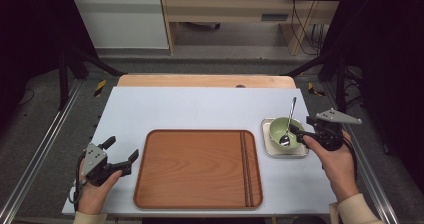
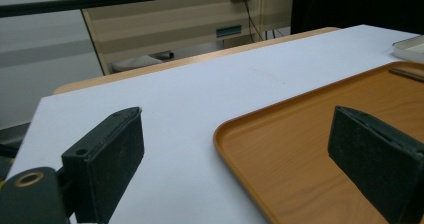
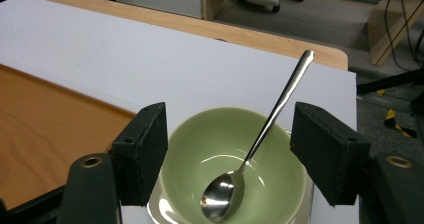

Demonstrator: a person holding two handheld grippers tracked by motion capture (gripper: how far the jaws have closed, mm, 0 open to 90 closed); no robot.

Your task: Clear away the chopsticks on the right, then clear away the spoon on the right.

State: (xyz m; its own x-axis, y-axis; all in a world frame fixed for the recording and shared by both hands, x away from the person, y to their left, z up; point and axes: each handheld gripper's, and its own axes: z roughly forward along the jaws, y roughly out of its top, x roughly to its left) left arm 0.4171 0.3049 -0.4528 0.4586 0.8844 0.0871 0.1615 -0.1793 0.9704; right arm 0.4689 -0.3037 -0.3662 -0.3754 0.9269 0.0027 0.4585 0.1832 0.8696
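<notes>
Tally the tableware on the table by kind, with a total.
Green bowl: 1
Metal spoon, standing in the bowl: 1
Square metal tray under the bowl: 1
Brown wooden tray: 1
Dark chopsticks lying on the wooden tray: 2
Total: 6

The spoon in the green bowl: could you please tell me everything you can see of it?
The spoon looks like polished metal, silvery and glossy, with a long slim handle that widens slightly at its tip. Its oval head lies face up on the bottom of the pale green bowl, and the handle leans up over the bowl's far rim, pointing away from the person. The bowl stands on a small metal tray to the right of the wooden tray. The right gripper has its jaws on either side of the bowl, apart from the spoon.
</notes>
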